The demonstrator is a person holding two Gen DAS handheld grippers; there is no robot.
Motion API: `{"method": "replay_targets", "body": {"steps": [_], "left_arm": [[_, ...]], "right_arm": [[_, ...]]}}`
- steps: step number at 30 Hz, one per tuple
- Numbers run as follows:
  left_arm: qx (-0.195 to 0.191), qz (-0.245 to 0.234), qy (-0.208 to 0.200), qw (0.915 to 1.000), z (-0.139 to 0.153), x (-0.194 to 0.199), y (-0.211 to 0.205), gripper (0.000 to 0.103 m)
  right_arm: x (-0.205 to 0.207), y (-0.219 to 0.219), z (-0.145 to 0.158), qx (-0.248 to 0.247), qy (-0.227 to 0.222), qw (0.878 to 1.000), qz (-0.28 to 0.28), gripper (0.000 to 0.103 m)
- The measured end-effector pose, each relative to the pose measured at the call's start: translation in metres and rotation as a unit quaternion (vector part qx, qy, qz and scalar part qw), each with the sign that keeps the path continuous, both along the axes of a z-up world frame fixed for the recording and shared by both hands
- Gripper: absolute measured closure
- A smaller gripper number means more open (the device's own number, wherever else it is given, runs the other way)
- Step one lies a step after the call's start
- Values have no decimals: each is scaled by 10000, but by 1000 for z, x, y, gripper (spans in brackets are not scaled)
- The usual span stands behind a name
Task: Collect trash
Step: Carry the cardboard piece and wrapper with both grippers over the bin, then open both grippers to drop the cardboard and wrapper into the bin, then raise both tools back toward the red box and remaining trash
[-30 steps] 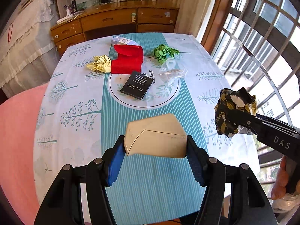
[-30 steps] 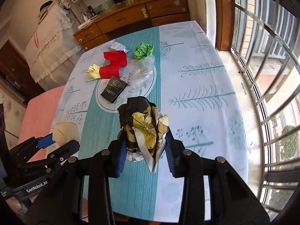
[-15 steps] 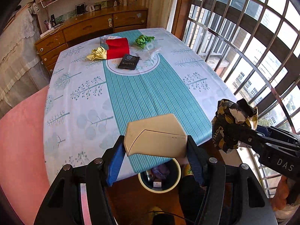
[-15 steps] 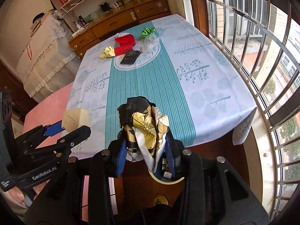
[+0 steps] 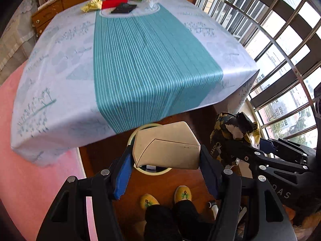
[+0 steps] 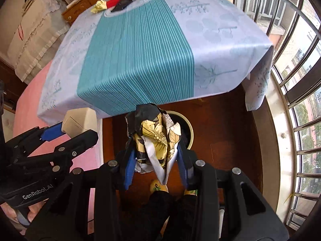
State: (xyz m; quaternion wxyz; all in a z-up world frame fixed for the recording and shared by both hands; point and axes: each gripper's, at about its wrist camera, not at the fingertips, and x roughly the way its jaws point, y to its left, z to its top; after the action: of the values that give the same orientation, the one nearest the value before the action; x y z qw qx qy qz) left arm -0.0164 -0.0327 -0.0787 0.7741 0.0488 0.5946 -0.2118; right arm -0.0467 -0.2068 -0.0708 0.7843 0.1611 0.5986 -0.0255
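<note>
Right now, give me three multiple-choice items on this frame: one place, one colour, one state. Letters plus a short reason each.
1. Where is the bin?
A. on the table
B. on the floor by the table's near edge
C. on the pink sofa

2. What colour is the box in the left gripper?
A. red
B. green
C. beige

3. The right gripper is:
A. shut on the crumpled floral wrapper
B. open, holding nothing
C. shut on a black box

Key: B, its rim sits on dark floor below the tablecloth; C, pale beige faces; A, pads press both sides.
</note>
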Motion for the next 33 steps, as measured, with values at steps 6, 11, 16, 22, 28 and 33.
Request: {"method": "replay_targets", "body": {"steps": [6, 11, 16, 22, 28, 33], "left_arm": [[-111, 171, 344, 9992, -124, -4, -7, 40], [-48, 164, 431, 9989, -227, 2, -6, 40], [-56, -22, 399, 9992, -304, 11, -4, 40], [-35, -213, 485, 9986, -362, 21, 1, 16], [-53, -42, 471, 9989, -385, 29, 22, 9], [-62, 88, 425, 9990, -384, 20, 33, 9]], "right_arm": [[-10, -18, -124, 294, 214, 9993, 114, 69], [-3, -27, -223, 362, 252, 9983, 388, 69], [11, -21, -297, 413, 170, 9953, 855, 65], [31, -18, -357, 622, 179, 9898, 1268, 36], [33, -14, -381, 493, 197, 9879, 1456, 31], [32, -11, -377, 513, 169, 9888, 1391, 31]]}}
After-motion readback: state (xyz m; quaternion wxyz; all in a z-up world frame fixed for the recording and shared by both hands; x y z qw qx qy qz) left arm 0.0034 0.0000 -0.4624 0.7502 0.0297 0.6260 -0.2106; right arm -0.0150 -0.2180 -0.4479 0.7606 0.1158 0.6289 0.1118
